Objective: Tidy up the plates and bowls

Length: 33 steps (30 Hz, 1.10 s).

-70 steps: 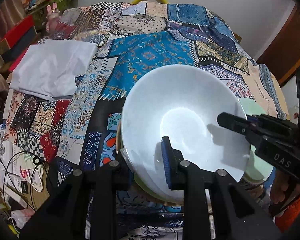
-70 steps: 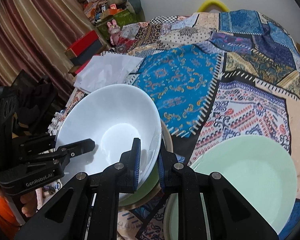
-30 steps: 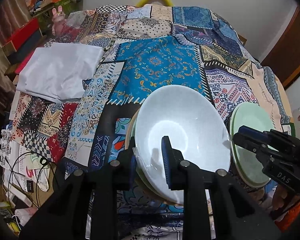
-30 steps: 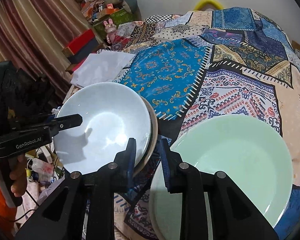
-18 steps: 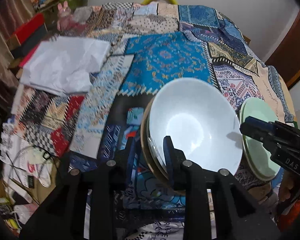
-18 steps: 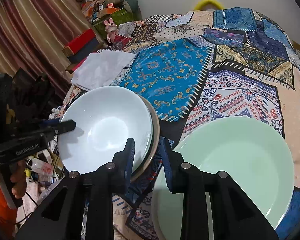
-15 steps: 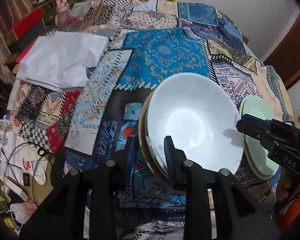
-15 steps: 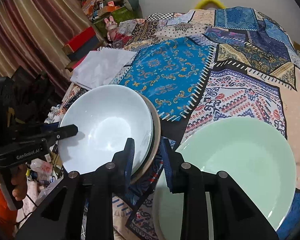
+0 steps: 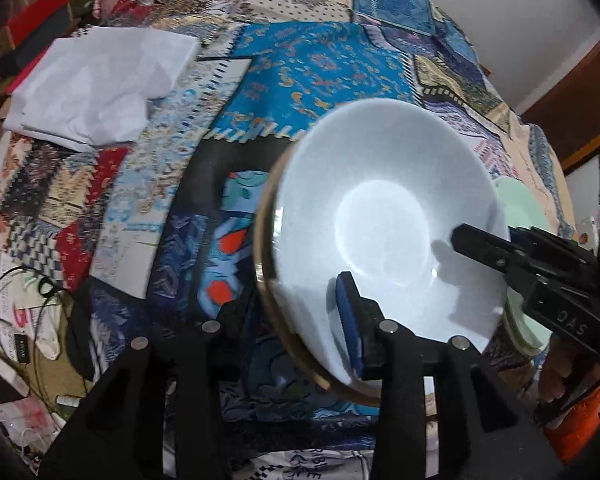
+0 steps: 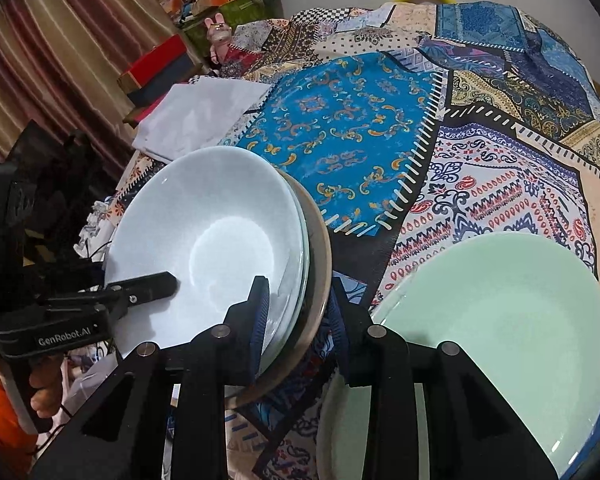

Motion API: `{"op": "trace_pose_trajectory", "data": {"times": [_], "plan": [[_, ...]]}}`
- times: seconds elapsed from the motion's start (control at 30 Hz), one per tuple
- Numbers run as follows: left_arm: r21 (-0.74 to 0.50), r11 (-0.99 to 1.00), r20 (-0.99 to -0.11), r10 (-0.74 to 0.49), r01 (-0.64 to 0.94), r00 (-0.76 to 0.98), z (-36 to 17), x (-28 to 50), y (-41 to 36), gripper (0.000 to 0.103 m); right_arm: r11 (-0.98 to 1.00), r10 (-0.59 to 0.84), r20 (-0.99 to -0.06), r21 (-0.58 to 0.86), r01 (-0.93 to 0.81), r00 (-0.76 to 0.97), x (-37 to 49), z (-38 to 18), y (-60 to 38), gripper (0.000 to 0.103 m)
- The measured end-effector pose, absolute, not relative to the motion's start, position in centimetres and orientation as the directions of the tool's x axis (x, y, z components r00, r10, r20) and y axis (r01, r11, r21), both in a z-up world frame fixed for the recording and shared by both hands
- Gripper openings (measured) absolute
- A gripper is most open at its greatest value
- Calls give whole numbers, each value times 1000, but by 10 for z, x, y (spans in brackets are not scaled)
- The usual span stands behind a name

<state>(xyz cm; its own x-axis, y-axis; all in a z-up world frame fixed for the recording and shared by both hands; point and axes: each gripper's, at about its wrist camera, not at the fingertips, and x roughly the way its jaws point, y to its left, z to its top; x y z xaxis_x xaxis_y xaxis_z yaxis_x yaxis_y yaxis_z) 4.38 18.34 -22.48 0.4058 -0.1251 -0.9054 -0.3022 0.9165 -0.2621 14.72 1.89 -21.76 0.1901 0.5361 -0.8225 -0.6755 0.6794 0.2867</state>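
White bowl (image 10: 204, 236) nested atop bowl stack; green plates (image 10: 496, 320) just beside.

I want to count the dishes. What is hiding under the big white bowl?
Under the white bowl more rims peek out, the outermost a brown-edged dish. How many dishes are stacked there cannot be seen; the bowl covers them.

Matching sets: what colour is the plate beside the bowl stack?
Pale mint green plate, clearest in the right wrist view.

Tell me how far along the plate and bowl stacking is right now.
Done: the white ceramic bowl sits nested in the brown-rimmed bowl stack, with pale green round plates piled beside it. In hand: the left hand-held gripper and right hand-held gripper straddle the rim, jaws opening. Left: pulling both clear.
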Motion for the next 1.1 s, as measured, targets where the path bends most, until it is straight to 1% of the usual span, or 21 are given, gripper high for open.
{"op": "trace_pose_trajectory", "data": {"times": [0.2, 0.27, 0.47, 0.6, 0.83, 1.1], "plan": [[-239, 928, -904, -105, -286, 414, -223, 46, 175, 38, 686, 520, -828, 261, -679, 208, 147, -221, 23, 29], [-246, 919, -909, -108, -309, 404, -222, 47, 175, 38, 693, 529, -822, 274, -667, 212, 147, -221, 22, 29], [-198, 928, -918, -63, -315, 392, -214, 49, 167, 38, 708, 525, -823, 280, -649, 218, 151, -219, 22, 28], [-210, 925, -914, -71, -317, 398, -210, 50, 166, 38, 710, 537, -815, 296, -640, 220, 152, -214, 17, 28], [-177, 937, -896, -27, -301, 444, -188, 51, 156, 38, 710, 559, -790, 300, -637, 251, 150, -200, 6, 28], [-181, 949, -864, -28, -258, 503, -155, 52, 138, 38, 719, 588, -747, 305, -624, 311, 144, -172, -18, 28]]}}
